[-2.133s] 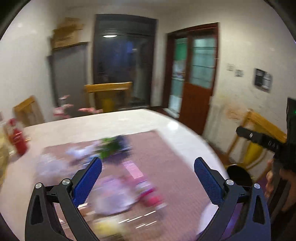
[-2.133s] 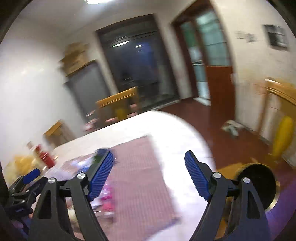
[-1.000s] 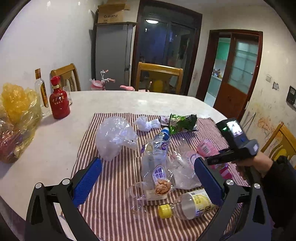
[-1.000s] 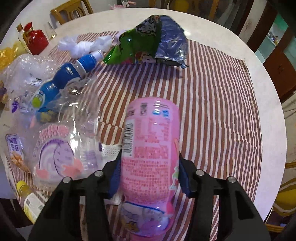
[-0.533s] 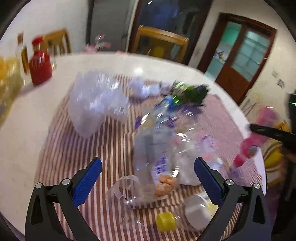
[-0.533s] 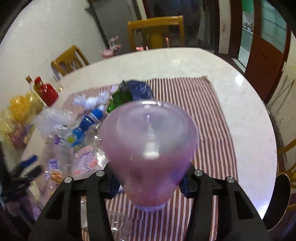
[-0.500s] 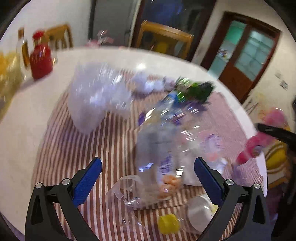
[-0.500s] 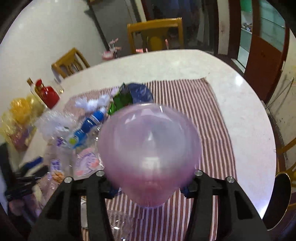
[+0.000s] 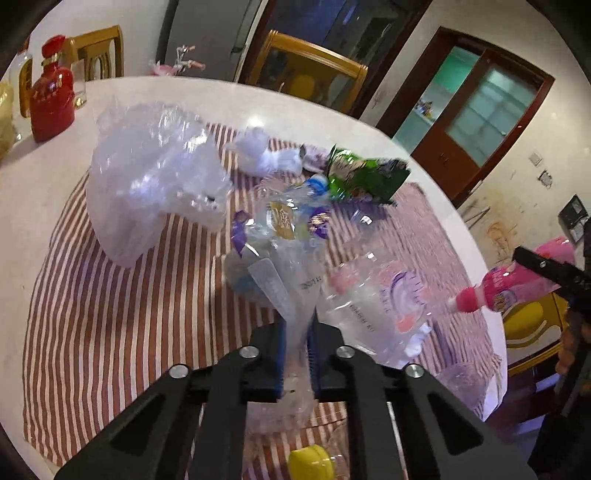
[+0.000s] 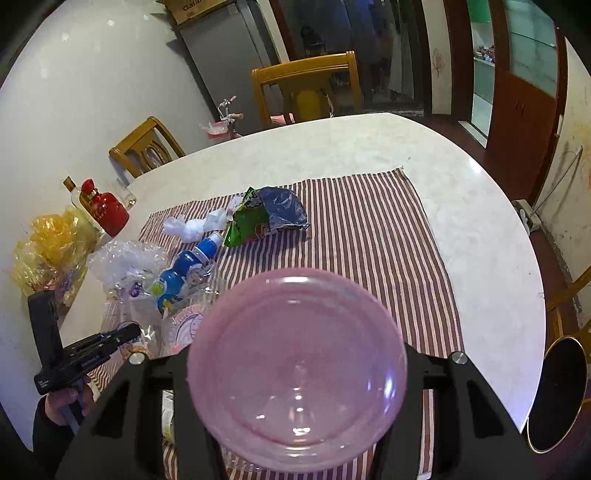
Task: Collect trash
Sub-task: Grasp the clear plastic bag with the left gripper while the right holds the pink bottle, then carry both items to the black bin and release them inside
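**Now both tongs are loaded**

Left tongs [image 9: 295,345] have just been closing and now pinch a crinkled clear wrapper [image 9: 284,295] on the striped cloth [image 9: 110,314] of the bench [image 9: 369,136]. Right tongs [image 10: 295,373] clamp a smooth pink plastic bottle [image 10: 295,369], held above the bench. Likely next: lift the limp film clear of neighbouring bottles and carry both to a bin.

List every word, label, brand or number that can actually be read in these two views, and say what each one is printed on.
"Gal": start of a word cut off by the picture's top edge, on the cardboard box on top of the grey cabinet.
Clear plastic wrapper in the left gripper: printed line, too blurred to read.
Pink bottle in the right gripper: label print too small to read.
Green snack bag, blue bottle, red bottle: print unreadable.
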{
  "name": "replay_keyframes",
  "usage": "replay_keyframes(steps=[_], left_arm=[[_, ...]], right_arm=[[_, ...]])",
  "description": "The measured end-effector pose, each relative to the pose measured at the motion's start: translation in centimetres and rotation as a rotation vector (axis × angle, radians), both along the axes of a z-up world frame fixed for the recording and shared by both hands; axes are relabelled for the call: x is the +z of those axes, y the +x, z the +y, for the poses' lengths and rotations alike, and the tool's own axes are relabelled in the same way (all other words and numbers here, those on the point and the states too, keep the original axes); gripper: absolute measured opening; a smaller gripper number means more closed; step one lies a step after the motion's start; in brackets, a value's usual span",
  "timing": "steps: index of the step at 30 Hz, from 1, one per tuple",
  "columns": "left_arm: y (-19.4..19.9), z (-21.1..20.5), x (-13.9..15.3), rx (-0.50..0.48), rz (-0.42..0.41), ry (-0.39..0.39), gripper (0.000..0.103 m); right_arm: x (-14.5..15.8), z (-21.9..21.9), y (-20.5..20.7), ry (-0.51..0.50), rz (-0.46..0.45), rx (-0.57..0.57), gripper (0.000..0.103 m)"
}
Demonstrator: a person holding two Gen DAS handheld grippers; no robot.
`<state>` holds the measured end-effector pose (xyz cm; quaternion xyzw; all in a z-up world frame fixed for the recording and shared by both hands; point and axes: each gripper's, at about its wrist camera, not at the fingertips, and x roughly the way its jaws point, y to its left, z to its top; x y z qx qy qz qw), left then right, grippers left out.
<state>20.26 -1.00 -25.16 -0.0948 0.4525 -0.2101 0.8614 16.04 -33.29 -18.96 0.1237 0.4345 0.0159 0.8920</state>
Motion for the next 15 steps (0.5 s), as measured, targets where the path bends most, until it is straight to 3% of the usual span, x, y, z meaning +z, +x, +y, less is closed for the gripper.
replay_keyframes(steps=[7, 15], left_arm=[[-1.4, 0.7, 5.6, 0.009, -0.147, -0.007, 0.006], [-2.7, 0.2, 8.9, -0.043, -0.219, -0.016, 0.006]], right_arm=[[0.5, 0.0, -0.1, 0.010, -0.022, -0.005, 0.048], [0.9, -0.7, -0.6, 0.040, -0.052, -0.021, 0.048]])
